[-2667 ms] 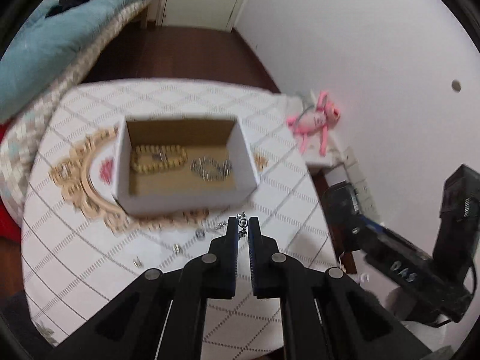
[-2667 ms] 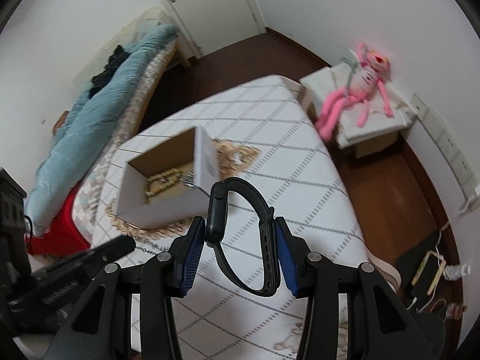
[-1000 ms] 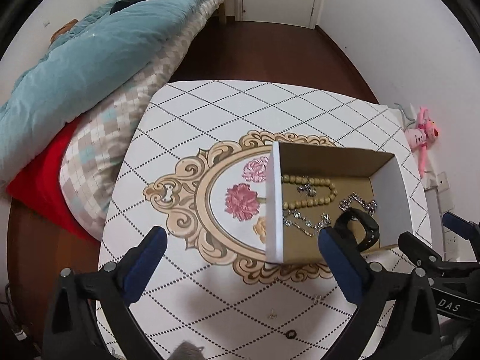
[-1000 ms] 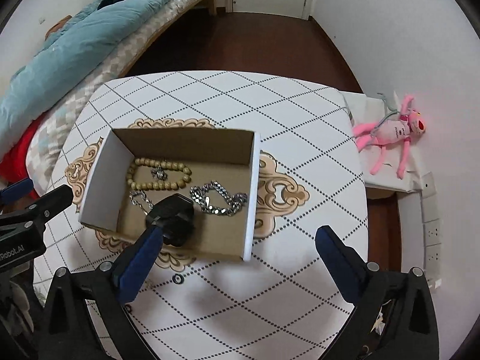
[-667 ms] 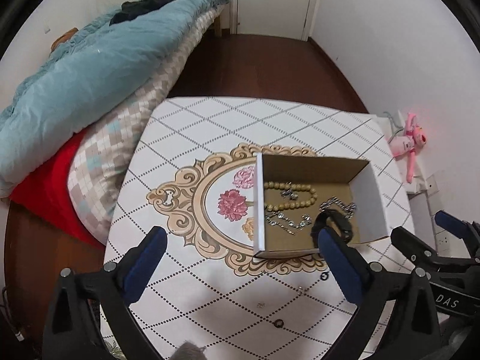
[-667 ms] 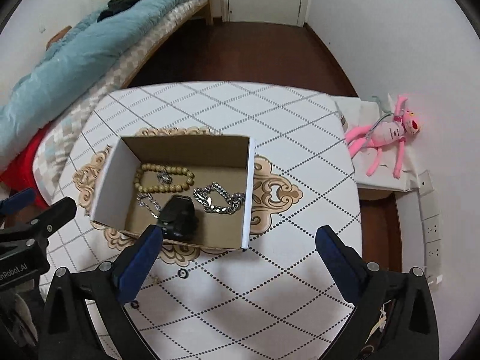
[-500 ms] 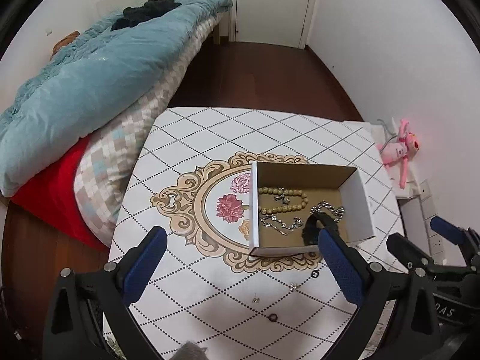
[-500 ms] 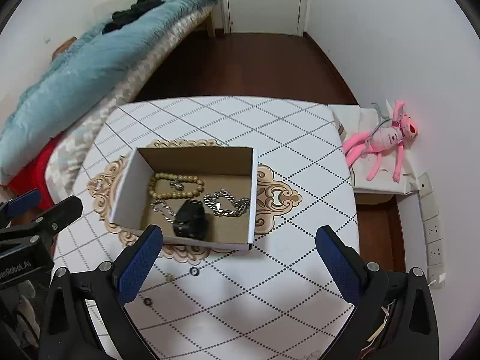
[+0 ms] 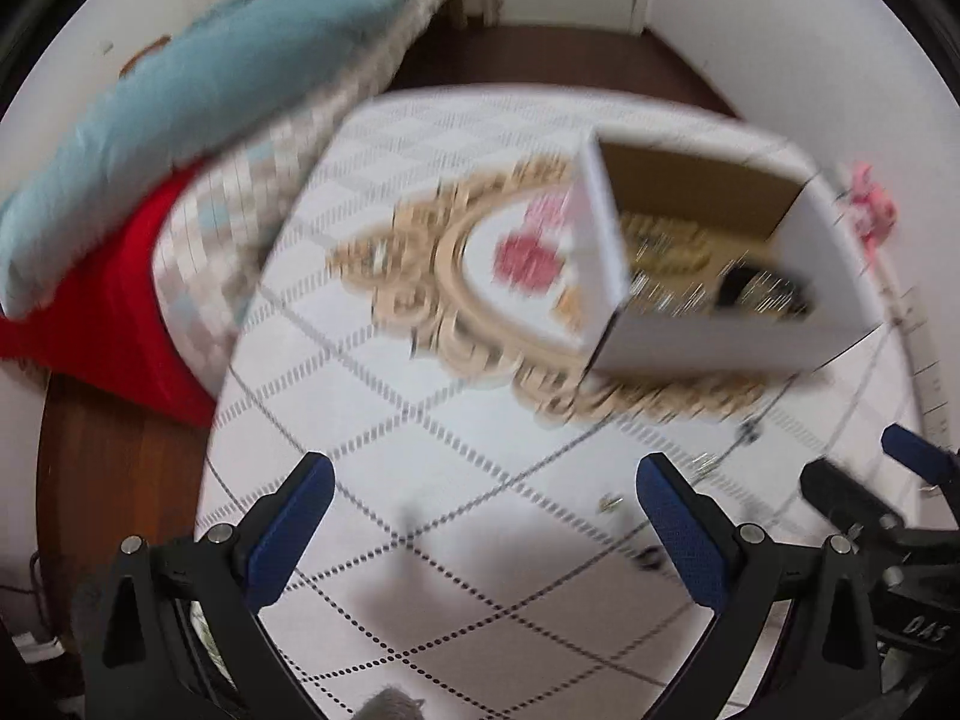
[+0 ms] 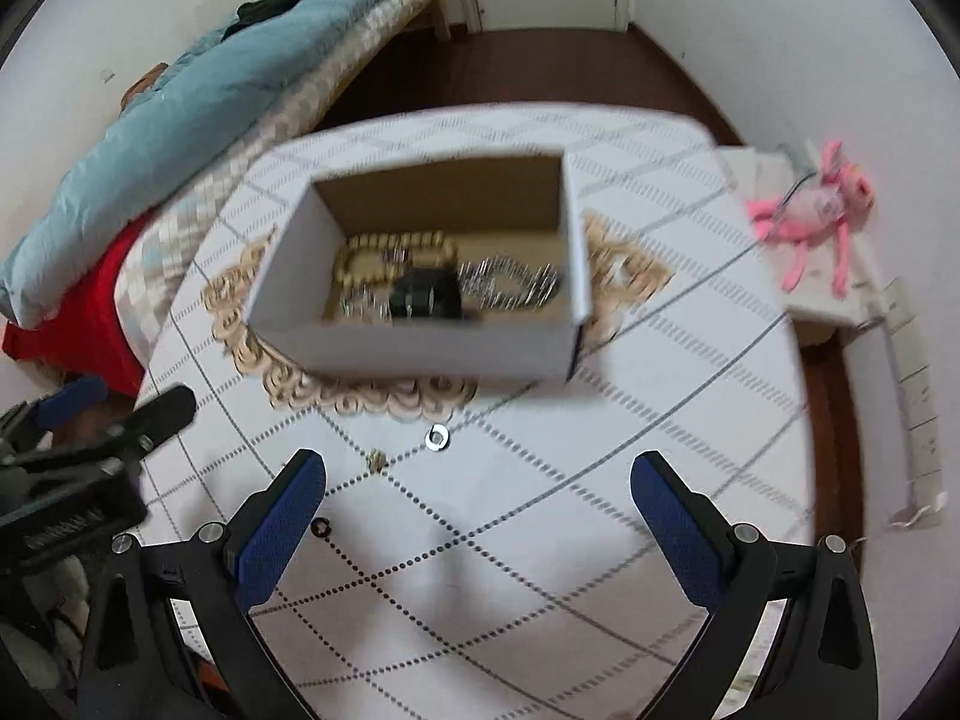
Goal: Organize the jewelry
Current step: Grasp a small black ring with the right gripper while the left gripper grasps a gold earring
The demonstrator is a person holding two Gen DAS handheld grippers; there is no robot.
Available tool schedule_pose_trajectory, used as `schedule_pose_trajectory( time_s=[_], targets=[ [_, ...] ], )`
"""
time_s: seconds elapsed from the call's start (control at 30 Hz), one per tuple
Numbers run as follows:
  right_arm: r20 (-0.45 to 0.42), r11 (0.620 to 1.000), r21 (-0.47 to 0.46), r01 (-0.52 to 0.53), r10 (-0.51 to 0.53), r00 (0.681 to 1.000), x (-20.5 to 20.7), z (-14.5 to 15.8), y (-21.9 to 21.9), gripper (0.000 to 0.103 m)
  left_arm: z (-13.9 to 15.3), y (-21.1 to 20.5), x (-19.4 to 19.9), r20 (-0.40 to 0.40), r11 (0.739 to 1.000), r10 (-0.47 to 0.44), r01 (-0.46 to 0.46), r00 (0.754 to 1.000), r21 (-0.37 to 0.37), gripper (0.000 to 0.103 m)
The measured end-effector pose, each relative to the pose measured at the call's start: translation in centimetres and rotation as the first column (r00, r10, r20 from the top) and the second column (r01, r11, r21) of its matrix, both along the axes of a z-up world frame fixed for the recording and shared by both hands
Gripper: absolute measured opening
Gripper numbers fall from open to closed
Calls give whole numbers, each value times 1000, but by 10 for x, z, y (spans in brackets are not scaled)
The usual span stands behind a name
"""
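nearest the cameras, the left gripper (image 9: 480,525) and the right gripper (image 10: 477,516) both hang released over the table (image 10: 540,570), blue-padded fingers (image 10: 282,525) spread wide and holding nothing. on the white, diamond-patterned cloth just ahead lie a small silver ring (image 10: 437,437), a dark ring (image 10: 321,528) and a tiny gold piece (image 10: 375,459), loose and apart. beyond them sits the box (image 10: 420,348), white outside, brown cardboard inside, its long axis running left to right in the right view. inside it lie a round beaded bracelet (image 10: 393,243), a black watch (image 10: 427,295) and a silver chain (image 10: 510,279), all blurred. a pink soft toy (image 10: 810,210) lies far right.
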State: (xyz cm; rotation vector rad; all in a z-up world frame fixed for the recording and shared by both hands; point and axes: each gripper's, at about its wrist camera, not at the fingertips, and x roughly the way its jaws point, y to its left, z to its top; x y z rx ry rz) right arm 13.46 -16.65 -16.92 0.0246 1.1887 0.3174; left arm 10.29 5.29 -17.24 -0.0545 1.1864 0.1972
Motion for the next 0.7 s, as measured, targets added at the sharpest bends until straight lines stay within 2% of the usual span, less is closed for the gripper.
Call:
schedule_pose_trajectory(
  time_s=[0.03,0.07,0.1,0.2,0.33,0.37,0.47,0.53,0.57,0.6,0.7],
  targets=[
    [-13,1000,15,2,-2,1000,1,-12,2,102,-10,2,0,-19,1000,4,-4,1000,0,103],
    [-20,1000,30,5,-4,1000,1,-21,4,97,-18,5,0,-33,1000,11,-11,999,3,103],
    [-27,999,39,4,-3,1000,1,-30,6,86,-23,6,-1,-41,1000,15,-15,999,5,103],
    [-36,998,57,3,-1,999,3,-48,11,66,-33,12,-2,-59,1000,25,-25,998,-6,103],
    [21,999,40,-14,13,1000,6,-49,21,56,-36,17,-2,-61,1000,29,-29,998,-11,103],
    [22,999,44,-18,17,1000,8,-49,23,49,-36,18,-2,-62,999,30,-31,998,-13,103],
    [53,999,-18,-38,39,998,8,-49,33,39,-36,19,-2,-61,999,30,-31,998,-11,103],
    [82,996,-80,-49,55,995,4,-49,38,27,-37,21,-1,-58,999,29,-30,998,-13,103],
    [94,993,-103,-57,67,993,2,-49,40,16,-36,20,-3,-51,1000,27,-27,998,-12,103],
    [98,992,-111,-63,74,992,2,-49,41,13,-35,18,-5,-47,1000,23,-24,999,-12,103],
    [99,992,-109,-57,68,993,-1,-48,34,13,-34,9,-9,-41,1000,1,-2,999,-26,103]
  ],
)
